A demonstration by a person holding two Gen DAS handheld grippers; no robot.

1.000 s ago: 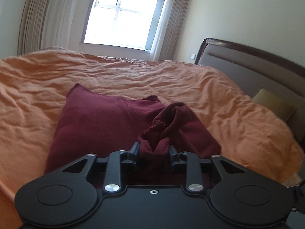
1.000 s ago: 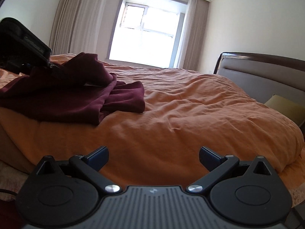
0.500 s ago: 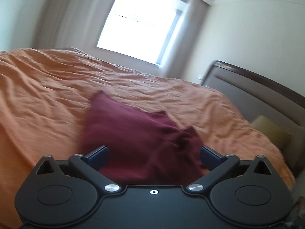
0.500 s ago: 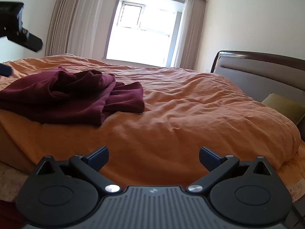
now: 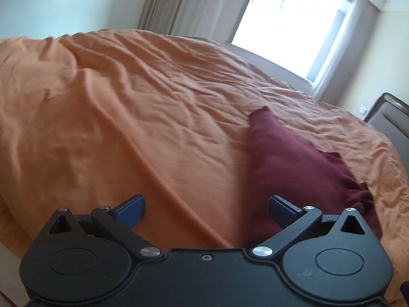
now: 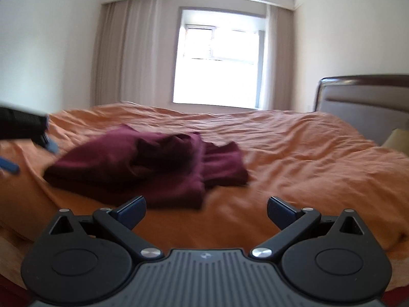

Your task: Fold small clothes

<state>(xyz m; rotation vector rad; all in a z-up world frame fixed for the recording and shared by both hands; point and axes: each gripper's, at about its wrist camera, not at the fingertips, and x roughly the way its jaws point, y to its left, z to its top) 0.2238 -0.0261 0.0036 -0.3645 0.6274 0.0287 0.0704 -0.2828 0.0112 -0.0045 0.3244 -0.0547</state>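
A dark red garment (image 6: 143,163) lies folded in a loose heap on the orange bedspread (image 6: 294,153). In the left wrist view the dark red garment (image 5: 294,163) lies to the right of my left gripper (image 5: 207,209), which is open and empty above the orange bedspread (image 5: 115,107). My right gripper (image 6: 206,211) is open and empty, just in front of the garment's near edge. The left gripper (image 6: 25,138) shows in the right wrist view at the far left, beside the garment and apart from it.
A brown padded headboard (image 6: 363,102) and a pale pillow (image 6: 396,140) are at the right. A bright window (image 6: 217,64) with long curtains (image 6: 133,51) lies beyond the bed. The bedspread is wrinkled all over.
My left gripper let go of the garment, opened and swung away to the left. The bunched cloth dropped onto the heap. The right gripper moved closer to the garment, still open.
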